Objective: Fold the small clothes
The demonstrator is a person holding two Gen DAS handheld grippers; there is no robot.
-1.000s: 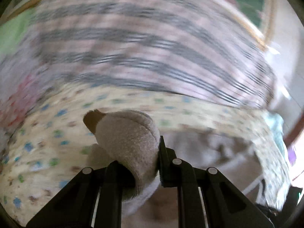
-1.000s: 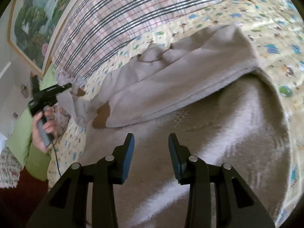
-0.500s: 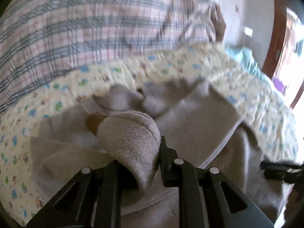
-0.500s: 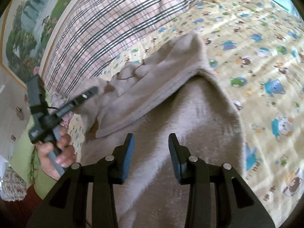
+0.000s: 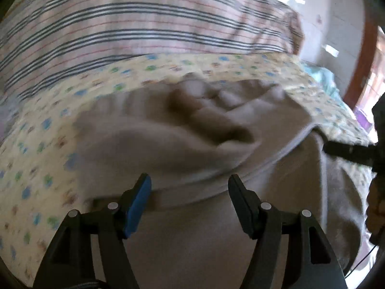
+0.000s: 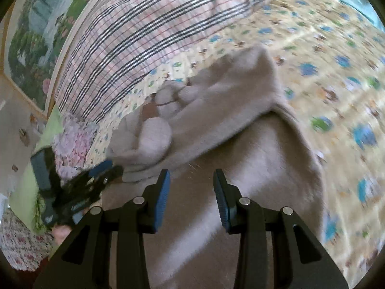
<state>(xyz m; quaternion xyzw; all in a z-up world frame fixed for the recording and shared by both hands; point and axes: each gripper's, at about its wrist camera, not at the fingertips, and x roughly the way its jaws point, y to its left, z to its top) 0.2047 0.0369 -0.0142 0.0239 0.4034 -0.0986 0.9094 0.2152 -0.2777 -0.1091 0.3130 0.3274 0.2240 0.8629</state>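
1. Left gripper (image 5: 189,191): jaws spread wide, nothing between them, poised just above the folded-over edge of the beige fleece garment (image 5: 168,144).
2. Right gripper (image 6: 191,185): jaws likewise parted and empty, hovering over the broad lower panel of the same garment (image 6: 252,168).
3. Garment spread on the bed, on the yellow animal-print sheet (image 6: 336,72); upper part doubled over the lower, a rolled sleeve or cuff (image 6: 155,138) bunched near the left side.
4. Handling, as a judgement: soft, thick, light, limp; no stiffness to hold a shape, so likely to sag and slide when lifted by one point. Fleecy pile probably grips the pads well; no fragility.
5. Best hold, probably: the stitched hem edge (image 5: 276,166) or a corner, pinching both layers, one gripper at each end to keep the fold straight.
6. Beyond: striped plaid quilt (image 5: 144,24) at the far side of the bed.
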